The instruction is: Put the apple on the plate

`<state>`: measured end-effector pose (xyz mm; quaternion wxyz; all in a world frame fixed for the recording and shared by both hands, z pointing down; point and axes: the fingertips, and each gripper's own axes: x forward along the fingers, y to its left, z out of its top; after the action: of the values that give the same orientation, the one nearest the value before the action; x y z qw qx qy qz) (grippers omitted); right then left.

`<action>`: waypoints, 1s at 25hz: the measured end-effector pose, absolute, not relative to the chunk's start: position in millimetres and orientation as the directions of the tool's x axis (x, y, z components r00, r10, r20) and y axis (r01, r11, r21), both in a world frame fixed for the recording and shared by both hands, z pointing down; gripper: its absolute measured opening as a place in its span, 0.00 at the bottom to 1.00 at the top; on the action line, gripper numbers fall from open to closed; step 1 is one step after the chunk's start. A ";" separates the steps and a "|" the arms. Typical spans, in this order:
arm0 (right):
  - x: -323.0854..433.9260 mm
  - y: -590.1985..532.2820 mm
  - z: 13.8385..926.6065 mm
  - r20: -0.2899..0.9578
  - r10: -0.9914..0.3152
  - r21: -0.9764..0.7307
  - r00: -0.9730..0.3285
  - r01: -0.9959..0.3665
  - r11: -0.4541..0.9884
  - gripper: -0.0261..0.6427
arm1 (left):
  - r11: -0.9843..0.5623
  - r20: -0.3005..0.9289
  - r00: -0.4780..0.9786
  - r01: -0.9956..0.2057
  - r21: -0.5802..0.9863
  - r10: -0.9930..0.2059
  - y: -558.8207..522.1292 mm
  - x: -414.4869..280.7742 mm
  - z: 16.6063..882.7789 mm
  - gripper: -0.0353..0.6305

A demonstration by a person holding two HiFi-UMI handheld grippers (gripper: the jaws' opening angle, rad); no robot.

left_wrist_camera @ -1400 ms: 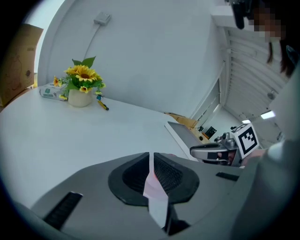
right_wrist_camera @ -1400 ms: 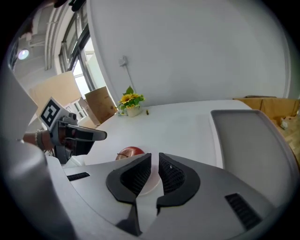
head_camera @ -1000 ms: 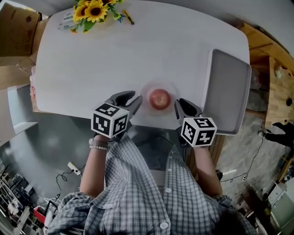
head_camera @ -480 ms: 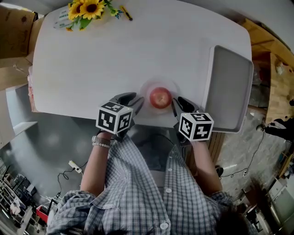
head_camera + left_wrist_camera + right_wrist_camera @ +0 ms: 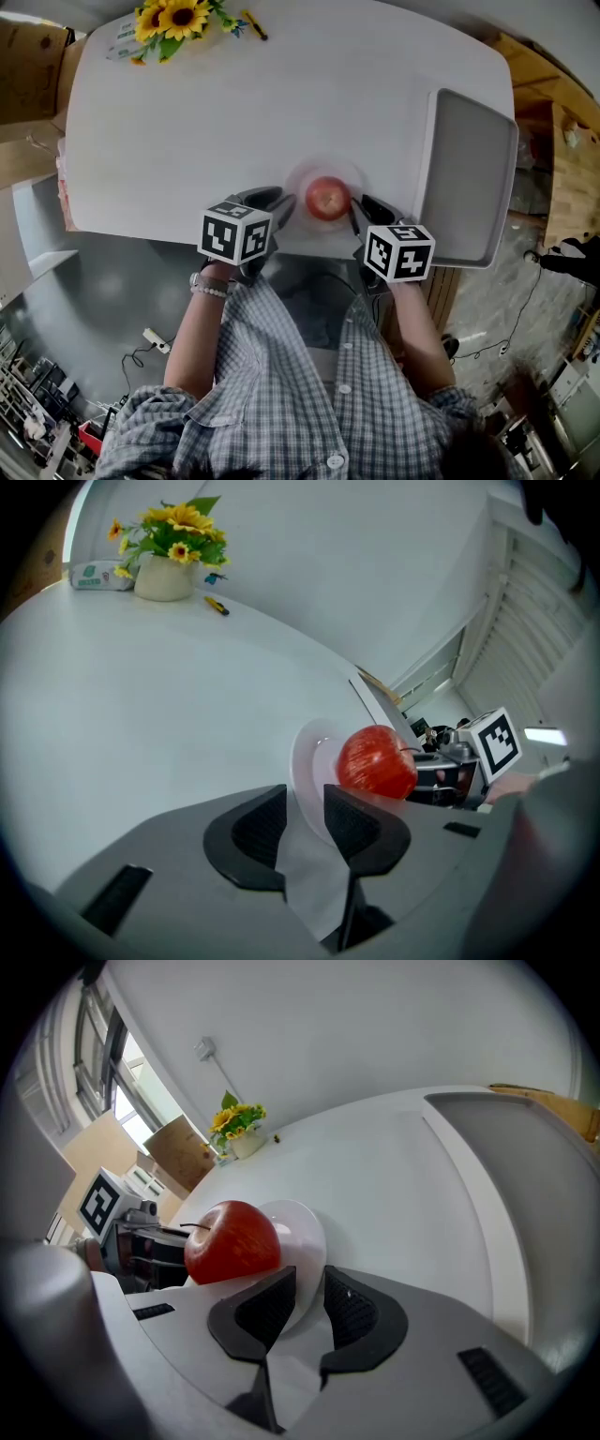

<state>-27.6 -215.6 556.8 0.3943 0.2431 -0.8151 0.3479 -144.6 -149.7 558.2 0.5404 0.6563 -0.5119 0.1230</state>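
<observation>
The apple (image 5: 328,199) sits on the plate (image 5: 296,186) on our bench (image 5: 234,112). We judge it firm, smooth and easily bruised, best gripped across its middle. Our left hand-held gripper (image 5: 272,204) and right hand-held gripper (image 5: 360,214) flank it, jaws parted, empty.

We hold our left gripper (image 5: 277,201) and right gripper (image 5: 361,206) side by side, both pitched forward and down, tips angled slightly toward each other. Each pair of jaws stands a little apart, clamping nothing. Behind the fingers, our left forearm (image 5: 195,328) and right forearm (image 5: 422,330) trail back.
</observation>
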 end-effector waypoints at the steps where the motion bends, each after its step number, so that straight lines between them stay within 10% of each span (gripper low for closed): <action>1: -27.6 -215.4 557.2 0.812 -0.122 -0.376 -0.571 -0.671 0.639 0.15 | 0.103 0.719 0.445 -0.809 0.578 -0.534 -150.9 -143.7 558.9 0.24; 25: -18.5 -223.7 558.1 0.783 -0.115 -0.518 -0.611 -0.743 0.424 0.13 | 0.303 0.741 0.467 -0.705 0.641 -0.483 -157.8 -140.9 566.2 0.13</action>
<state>-18.5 -223.7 558.1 0.3422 0.2780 -0.7712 0.4592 -140.9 -157.8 566.2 0.6267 0.5837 -0.5086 0.0887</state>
